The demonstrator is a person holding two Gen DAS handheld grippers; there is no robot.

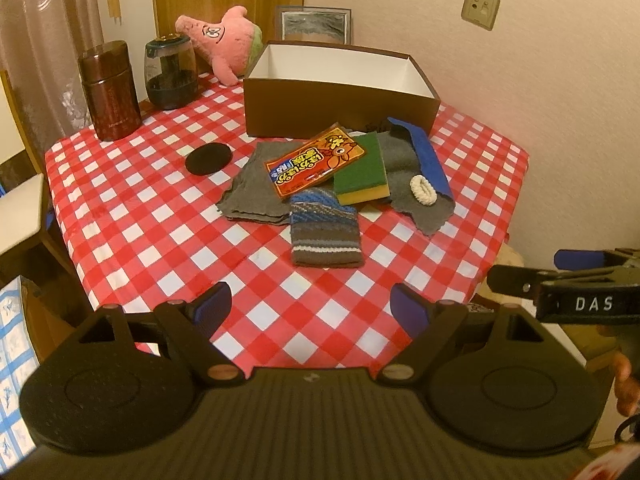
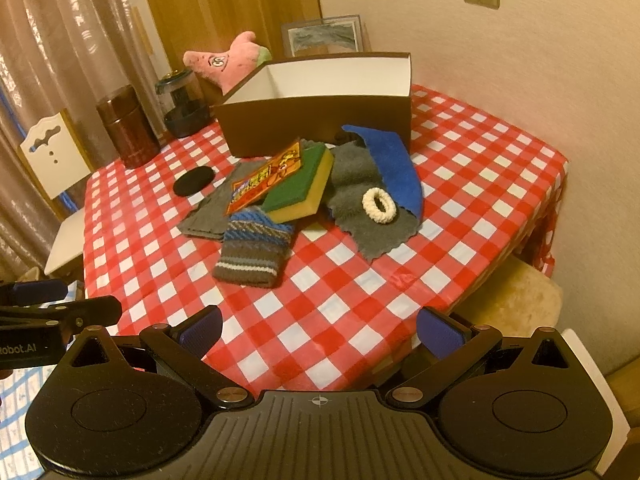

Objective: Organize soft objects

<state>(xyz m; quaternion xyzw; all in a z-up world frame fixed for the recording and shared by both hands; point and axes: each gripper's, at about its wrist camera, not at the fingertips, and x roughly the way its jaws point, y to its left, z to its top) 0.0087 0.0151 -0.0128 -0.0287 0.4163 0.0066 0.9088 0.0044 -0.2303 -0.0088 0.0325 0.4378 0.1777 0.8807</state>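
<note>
Checked tabletop, empty box behind soft pile. Both claws spread, unladen. Start stage; next: reach sock, clamp, box it.

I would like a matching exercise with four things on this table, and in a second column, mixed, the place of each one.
Things:
1. scrunchie
2. sponge
3. black pad
4. plush toy

Places:
A. alone on the tablecloth, left of the pile
B. behind the box, beside the glass jar
C. on the grey cloth, next to its blue side
D. partly under the orange packet

Pairs: 1-C, 2-D, 3-A, 4-B
</note>
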